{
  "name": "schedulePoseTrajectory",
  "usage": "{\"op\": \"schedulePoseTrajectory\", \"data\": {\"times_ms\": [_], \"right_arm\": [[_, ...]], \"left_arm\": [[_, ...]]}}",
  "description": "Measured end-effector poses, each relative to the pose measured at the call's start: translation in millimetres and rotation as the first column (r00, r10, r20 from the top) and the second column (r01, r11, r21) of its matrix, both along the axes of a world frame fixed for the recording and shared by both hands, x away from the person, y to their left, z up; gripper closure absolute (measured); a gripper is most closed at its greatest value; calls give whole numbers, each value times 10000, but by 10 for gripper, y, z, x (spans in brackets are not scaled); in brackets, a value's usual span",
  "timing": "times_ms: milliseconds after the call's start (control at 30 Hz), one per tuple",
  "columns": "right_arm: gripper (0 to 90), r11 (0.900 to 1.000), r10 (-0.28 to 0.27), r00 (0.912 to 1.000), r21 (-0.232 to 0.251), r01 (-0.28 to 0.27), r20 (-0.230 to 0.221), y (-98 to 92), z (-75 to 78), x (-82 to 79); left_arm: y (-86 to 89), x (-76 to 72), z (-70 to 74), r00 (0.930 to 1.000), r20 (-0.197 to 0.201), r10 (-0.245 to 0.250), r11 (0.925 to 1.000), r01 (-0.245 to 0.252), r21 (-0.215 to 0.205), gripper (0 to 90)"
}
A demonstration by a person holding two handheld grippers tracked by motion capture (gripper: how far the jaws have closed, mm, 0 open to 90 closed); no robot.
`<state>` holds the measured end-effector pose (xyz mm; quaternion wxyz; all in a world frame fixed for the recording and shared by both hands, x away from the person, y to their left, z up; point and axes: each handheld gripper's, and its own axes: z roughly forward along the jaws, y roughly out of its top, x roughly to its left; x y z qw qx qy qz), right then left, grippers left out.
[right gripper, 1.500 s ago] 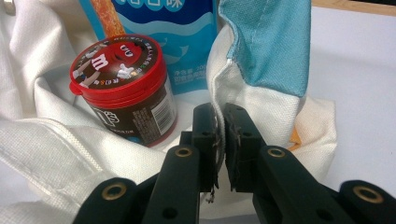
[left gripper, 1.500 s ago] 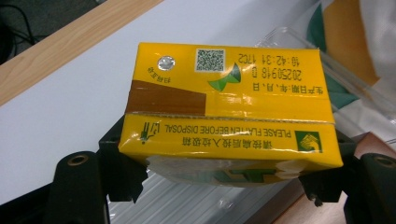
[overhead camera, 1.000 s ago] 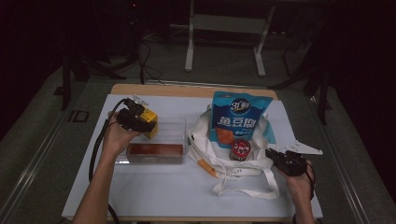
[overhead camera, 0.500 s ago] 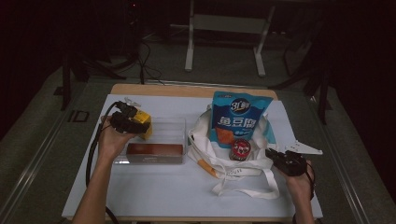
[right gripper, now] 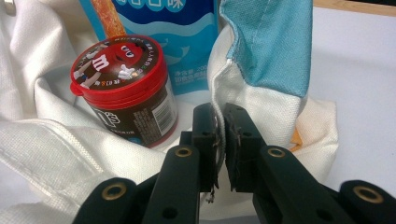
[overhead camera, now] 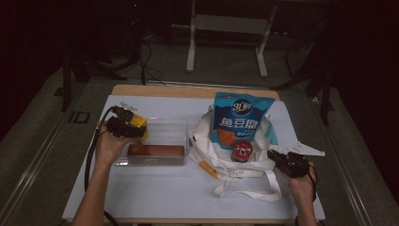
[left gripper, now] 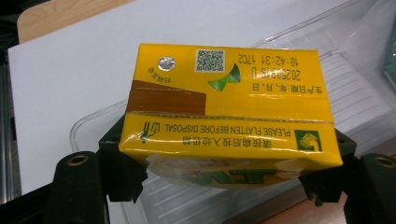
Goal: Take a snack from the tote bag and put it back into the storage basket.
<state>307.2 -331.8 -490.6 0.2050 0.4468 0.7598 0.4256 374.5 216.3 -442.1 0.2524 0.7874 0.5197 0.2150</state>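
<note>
Left hand-held gripper (overhead camera: 126,126) gripped a yellow rectangular drink carton (left gripper: 229,112), jaws pressing on its two ends, carton held just above the near-left corner of a clear plastic tray (overhead camera: 164,126). In the left gripper view the carton lay sideways across the jaws, printed end facing the camera, ribbed tray floor beneath it. A brown flat rectangular block (overhead camera: 156,150) lay along the tray's near side.

Right hand-held gripper (right gripper: 220,140) was closed on a fold of the white canvas tote bag with teal trim (right gripper: 261,60), pinching the rim at the bag's right edge. A brown candy jar with red lid (right gripper: 123,88) stood at the bag mouth, just beside the jaws, and a tall blue snack pouch (overhead camera: 242,120) stood upright behind it.

Judgement: the carton was either going from tray to bag or the reverse; cannot tell which. To do it well, the grip on the carton ends should stay square so it does not pivot, and the carton should clear the tray wall and the brown block. The right grip should hold the bag rim taut and raised, keeping the mouth open.

Surface: white sheet over a wooden desk (overhead camera: 141,197), wood edge visible at far side. Room dark; metal stand legs and cables on grey floor behind.
</note>
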Motion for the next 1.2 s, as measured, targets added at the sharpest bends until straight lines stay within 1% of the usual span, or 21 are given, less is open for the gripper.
{"op": "schedulePoseTrajectory", "data": {"times_ms": [233,433,533,767,1200], "right_arm": [[832,10000,3,10000,5,-3,-1,0,-2,2],[831,10000,6,10000,6,-6,2,1,0,0],[831,10000,13,10000,9,-13,3,1,0,1],[830,10000,22,10000,7,-22,1,3,1,1],[827,10000,32,10000,14,-32,6,7,-3,4]], "left_arm": [[69,-13,-48,9998,-110,184,9998,-185,-79,288],[108,-16,-100,9994,-209,269,9996,-270,-59,288],[119,-19,-110,9992,-257,308,9995,-307,28,287],[137,-29,-136,9989,-302,356,9993,-354,71,287],[186,-46,-157,9983,-399,420,9991,-418,70,286]]}}
